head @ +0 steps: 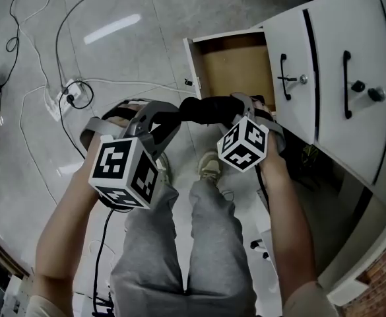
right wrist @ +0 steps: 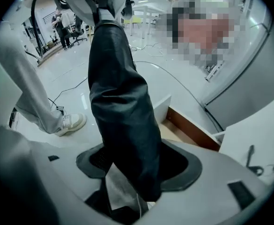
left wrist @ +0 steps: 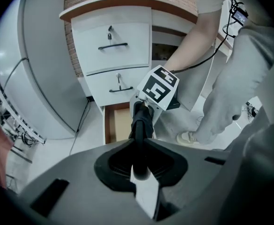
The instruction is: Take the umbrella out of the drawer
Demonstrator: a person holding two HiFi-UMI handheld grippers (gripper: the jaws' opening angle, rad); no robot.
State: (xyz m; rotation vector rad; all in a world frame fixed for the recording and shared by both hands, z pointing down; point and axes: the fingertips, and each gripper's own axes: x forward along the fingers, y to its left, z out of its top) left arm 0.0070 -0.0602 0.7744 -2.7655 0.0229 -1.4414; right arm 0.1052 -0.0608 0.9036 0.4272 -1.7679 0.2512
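Note:
A folded black umbrella point(head: 206, 109) hangs level in the air between my two grippers, in front of the open drawer point(head: 235, 61). My left gripper point(head: 163, 121) is shut on its thin end, and my right gripper point(head: 245, 107) is shut on its thick fabric end. In the left gripper view the umbrella point(left wrist: 139, 125) runs from my left gripper point(left wrist: 139, 165) straight to the right gripper's marker cube point(left wrist: 158, 88). The right gripper view shows the umbrella's cloth point(right wrist: 122, 111) filling my right gripper point(right wrist: 132, 172). What shows of the drawer's wooden bottom point(right wrist: 183, 125) is bare.
The white cabinet point(head: 338, 78) with black handles stands at the right. Cables and a power strip point(head: 74, 94) lie on the glossy floor at the left. The person's grey-trousered legs and shoes point(head: 209, 167) are below the grippers. A tall white appliance point(left wrist: 38, 78) stands beside the cabinet.

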